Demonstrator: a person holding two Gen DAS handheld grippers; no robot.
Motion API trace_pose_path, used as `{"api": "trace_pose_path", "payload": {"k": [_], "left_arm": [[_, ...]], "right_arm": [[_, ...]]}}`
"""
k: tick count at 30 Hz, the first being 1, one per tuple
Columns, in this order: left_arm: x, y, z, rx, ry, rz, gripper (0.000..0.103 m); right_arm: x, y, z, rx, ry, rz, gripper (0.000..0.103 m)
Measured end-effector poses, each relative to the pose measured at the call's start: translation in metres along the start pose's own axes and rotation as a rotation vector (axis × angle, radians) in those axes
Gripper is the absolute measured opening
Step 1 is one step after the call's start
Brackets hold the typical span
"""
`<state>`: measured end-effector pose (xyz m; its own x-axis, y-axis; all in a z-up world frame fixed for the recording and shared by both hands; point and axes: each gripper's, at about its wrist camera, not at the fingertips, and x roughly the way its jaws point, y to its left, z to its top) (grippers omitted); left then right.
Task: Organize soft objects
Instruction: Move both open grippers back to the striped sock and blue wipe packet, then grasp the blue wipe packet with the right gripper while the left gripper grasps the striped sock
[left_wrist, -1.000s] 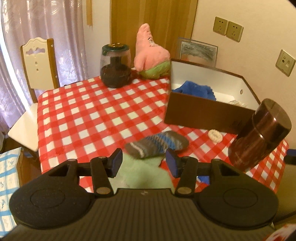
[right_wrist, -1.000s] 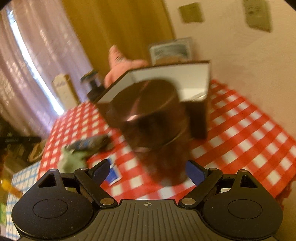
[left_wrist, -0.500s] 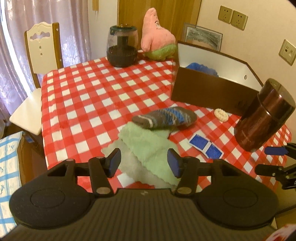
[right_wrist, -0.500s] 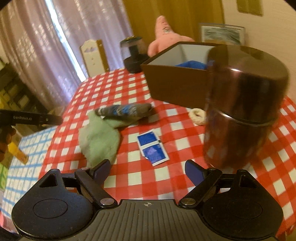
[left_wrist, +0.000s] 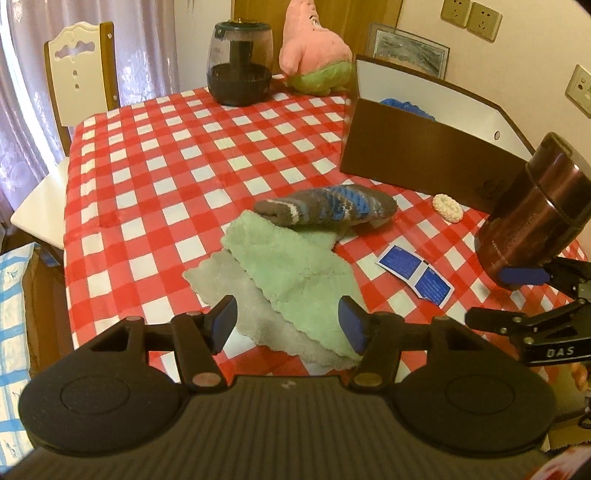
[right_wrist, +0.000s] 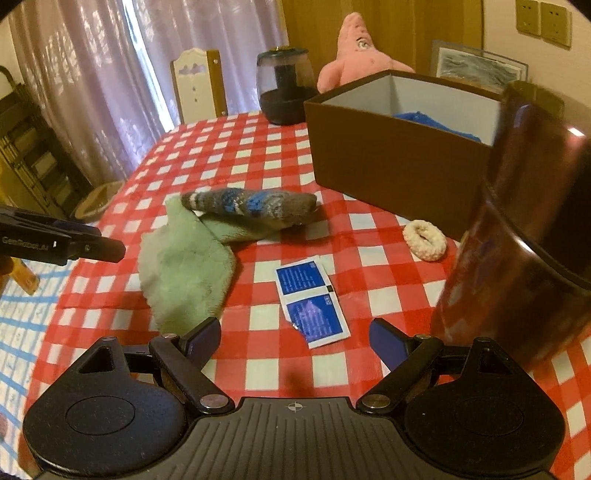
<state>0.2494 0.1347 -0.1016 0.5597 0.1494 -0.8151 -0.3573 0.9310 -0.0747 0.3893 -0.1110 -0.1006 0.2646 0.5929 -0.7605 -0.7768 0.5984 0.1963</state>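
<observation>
Left wrist view: my left tool gapes wide above the green cloth; the sock lies at twelve o'clock, both unsorted. A blue item is already boxed. My right tool hangs wide, empty.

One sock, one cloth, two packets.
</observation>
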Motion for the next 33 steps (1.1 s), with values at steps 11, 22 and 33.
{"api": "trace_pose_path", "payload": {"k": [11, 22, 33], "left_arm": [[0.029, -0.003, 0.002, 0.003, 0.034, -0.005, 0.058], [0.046, -0.004, 0.009, 0.042, 0.034, -0.006, 0.058], [0.050, -0.007, 0.012, 0.089, 0.014, -0.002, 0.058]], "right_arm": [[0.053, -0.007, 0.014, -0.076, 0.037, -0.030, 0.085], [0.086, -0.005, 0.016, -0.185, 0.065, -0.065, 0.067], [0.088, -0.001, 0.018, -0.181, 0.072, -0.044, 0.047]]}}
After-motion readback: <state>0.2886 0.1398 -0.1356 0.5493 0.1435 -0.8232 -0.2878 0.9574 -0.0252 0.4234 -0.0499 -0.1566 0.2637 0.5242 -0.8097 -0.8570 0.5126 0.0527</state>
